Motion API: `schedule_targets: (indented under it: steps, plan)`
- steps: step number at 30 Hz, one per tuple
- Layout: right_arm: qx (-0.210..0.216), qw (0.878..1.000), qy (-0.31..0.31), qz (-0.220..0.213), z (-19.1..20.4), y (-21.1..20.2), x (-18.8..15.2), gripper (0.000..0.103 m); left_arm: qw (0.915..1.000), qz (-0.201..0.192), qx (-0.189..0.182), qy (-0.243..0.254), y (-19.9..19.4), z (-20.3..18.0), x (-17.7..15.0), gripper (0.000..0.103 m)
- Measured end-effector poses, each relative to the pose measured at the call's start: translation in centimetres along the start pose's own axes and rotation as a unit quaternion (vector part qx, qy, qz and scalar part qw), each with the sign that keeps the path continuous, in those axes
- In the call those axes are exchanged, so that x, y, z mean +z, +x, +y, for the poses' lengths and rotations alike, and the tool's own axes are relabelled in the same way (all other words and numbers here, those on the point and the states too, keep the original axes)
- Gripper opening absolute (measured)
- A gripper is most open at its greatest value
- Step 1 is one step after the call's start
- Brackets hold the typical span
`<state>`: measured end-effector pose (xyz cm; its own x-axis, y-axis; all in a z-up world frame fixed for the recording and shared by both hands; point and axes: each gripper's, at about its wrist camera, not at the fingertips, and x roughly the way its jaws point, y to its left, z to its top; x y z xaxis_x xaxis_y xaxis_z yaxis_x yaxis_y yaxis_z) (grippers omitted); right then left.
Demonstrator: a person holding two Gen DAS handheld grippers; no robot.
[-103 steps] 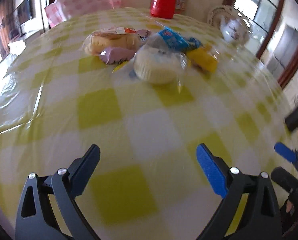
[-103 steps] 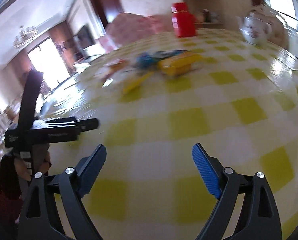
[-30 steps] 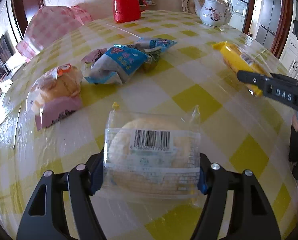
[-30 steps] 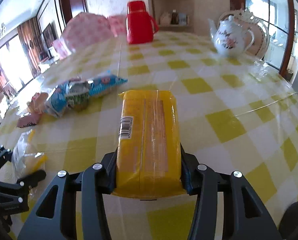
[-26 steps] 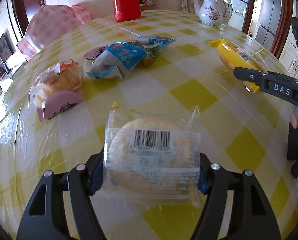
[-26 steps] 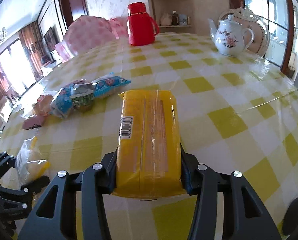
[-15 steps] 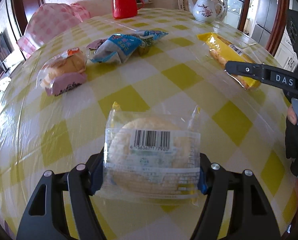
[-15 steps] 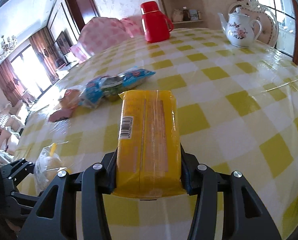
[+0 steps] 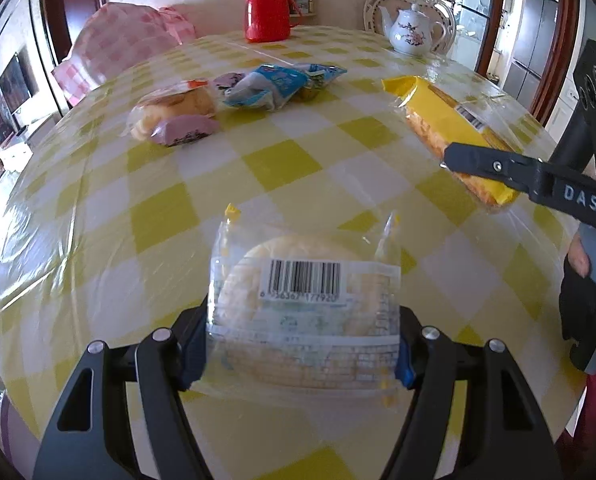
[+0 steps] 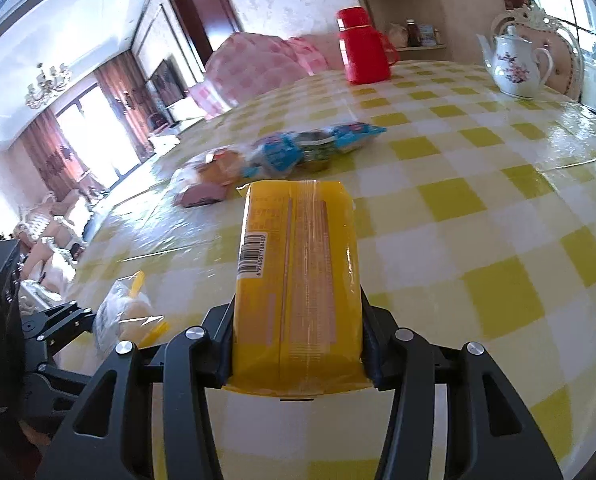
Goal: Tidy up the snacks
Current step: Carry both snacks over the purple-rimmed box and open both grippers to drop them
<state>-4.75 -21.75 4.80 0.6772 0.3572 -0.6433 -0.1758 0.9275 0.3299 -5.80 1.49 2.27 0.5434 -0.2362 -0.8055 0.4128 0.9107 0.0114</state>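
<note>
My left gripper (image 9: 300,354) is shut on a clear-wrapped round cake (image 9: 302,300) with a barcode, held above the near part of the yellow-checked table (image 9: 282,156). My right gripper (image 10: 298,354) is shut on a long yellow biscuit pack (image 10: 298,272), also held above the table; that pack shows in the left wrist view (image 9: 450,128) at the right. Farther back lie a bread bun pack (image 9: 174,110), a small pink packet (image 9: 186,132) and blue snack packets (image 9: 274,86), seen in the right wrist view too (image 10: 282,152).
A red thermos (image 9: 268,6) and a white teapot (image 9: 412,32) stand at the table's far side. A pink checked cushion (image 9: 118,48) sits behind the far left edge. The table's rounded edge runs close on the left and near sides.
Both grippers closed on their snacks since 3.4 s ago. Over the last second both have drawn back from the snack pile toward the near edge, still holding them.
</note>
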Motion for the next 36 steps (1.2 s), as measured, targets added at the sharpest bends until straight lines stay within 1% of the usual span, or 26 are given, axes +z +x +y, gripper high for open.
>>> schedule_targets:
  steps: [8,14,20,25,32,36]
  plan:
    - [0.024,0.999,-0.037,0.016,4.8,0.1,-2.4,0.048,0.9996,-0.006,0.001,-0.026,-2.4,2.4,-2.7,0.070]
    - [0.039,0.997,-0.065,0.029,8.5,0.4,-4.1,0.048,0.9982,-0.021,-0.002,-0.056,-5.1,4.7,-5.5,0.070]
    - [0.058,0.992,-0.101,0.042,12.5,0.3,-5.4,0.048,0.9965,-0.026,0.009,-0.079,-7.5,7.6,-8.5,0.070]
    - [0.075,0.986,-0.138,0.051,16.4,0.4,-6.7,0.048,0.9933,-0.027,0.032,-0.108,-9.8,11.0,-11.7,0.070]
    - [0.102,0.976,-0.183,0.063,22.1,0.6,-8.7,0.048,0.9871,-0.022,0.068,-0.143,-12.5,15.6,-15.0,0.070]
    - [0.130,0.964,-0.221,0.073,26.3,0.5,-10.5,0.048,0.9838,-0.005,0.094,-0.152,-13.6,18.5,-16.9,0.070]
